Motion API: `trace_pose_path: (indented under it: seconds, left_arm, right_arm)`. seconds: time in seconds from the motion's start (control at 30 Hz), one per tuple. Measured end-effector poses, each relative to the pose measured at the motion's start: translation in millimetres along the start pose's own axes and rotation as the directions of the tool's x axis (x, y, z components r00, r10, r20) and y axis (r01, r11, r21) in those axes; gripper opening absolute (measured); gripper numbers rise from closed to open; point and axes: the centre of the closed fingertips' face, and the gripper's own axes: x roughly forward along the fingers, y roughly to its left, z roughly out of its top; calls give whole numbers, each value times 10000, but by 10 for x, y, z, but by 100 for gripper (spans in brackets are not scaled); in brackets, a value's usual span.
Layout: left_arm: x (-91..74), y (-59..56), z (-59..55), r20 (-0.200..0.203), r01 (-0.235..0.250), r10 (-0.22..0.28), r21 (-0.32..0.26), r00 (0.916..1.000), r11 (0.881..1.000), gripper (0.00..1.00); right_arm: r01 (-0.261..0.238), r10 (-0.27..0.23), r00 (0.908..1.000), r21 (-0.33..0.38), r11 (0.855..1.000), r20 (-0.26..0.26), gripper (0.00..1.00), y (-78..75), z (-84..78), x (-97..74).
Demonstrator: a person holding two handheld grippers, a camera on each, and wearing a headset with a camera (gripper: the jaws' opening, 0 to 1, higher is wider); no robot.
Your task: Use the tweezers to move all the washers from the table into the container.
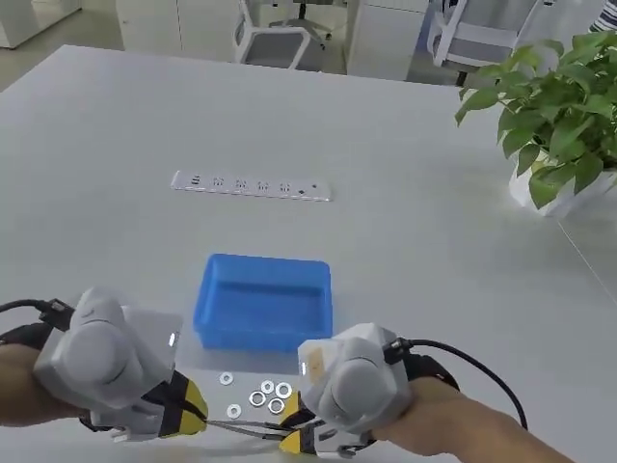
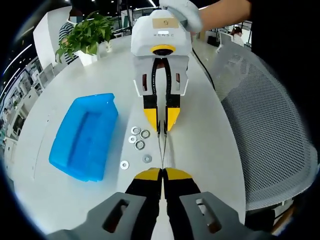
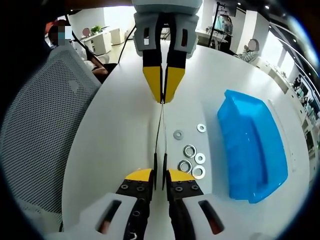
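At the left, our left gripper (image 1: 196, 413) is pinched tight on one end of the tweezers (image 1: 246, 425). At the right, our right gripper (image 1: 294, 436) is closed narrow on the other end. So the tweezers bridge the two, long axis running gripper to gripper. The washers (image 1: 268, 393) lie loose on the table just beyond that line, on the side toward the container (image 1: 260, 326), most of them nearer the right gripper. In the left gripper view they sit just left of the tweezers; in the right gripper view, just right. The container stands past them, close by. We judge that one gripper must let go and the tweezers swing crosswise toward the washers. We cannot tell which end bears the tips.
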Motion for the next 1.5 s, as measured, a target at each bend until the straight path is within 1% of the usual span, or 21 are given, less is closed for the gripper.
trace_pose_path:
  seconds: [0.27,0.43,0.57,0.63,0.73,0.77,0.9,1.0,1.13,1.23,1.4,1.5]
  left_arm:
    - [-85,10,155,41,-69,67,362,10000,9993,5]
    - [-132,12,263,179,-163,153,621,9997,9979,5]
    - [-180,0,353,389,-169,140,741,9991,9971,5]
    - [-201,-10,391,429,-111,80,724,9990,9973,5]
    - [-251,-26,499,605,-109,58,841,9982,9964,5]
    - [-269,-37,542,621,-109,52,920,9981,9957,5]
    - [-312,-42,617,603,-161,94,1123,9981,9935,5]
    - [-351,-60,682,722,-188,100,1231,9973,9922,5]
    - [-381,-77,740,812,-236,127,1338,9966,9907,5]
    - [-381,-100,780,943,-174,42,1404,9955,9899,5]
    - [-369,-119,821,1089,-106,-52,1441,9940,9895,5]
    - [-356,-119,826,1141,-71,-97,1459,9934,9893,5]
  right_arm:
    - [28,-31,9998,128,9999,207,13,16,50,14]
    - [85,-95,9992,261,9996,397,13,17,86,15]
    - [135,-154,9983,326,9994,568,12,11,110,-5]
    - [142,-167,9976,373,9992,669,12,10,127,-14]
    - [156,-189,9966,411,9990,806,12,3,164,-17]
    - [170,-206,9961,415,9990,862,12,-1,183,-19]
    - [245,-293,9940,468,9986,1058,12,-16,244,-17]
    - [313,-381,9912,558,9980,1267,12,-29,285,-21]
    - [288,-399,9870,729,9969,1555,12,-31,334,-23]
    - [282,-418,9845,812,9963,1701,13,-29,358,-11]
    - [259,-395,9833,787,9966,1777,13,-16,386,16]
    - [252,-387,9829,769,9967,1798,13,-9,390,31]
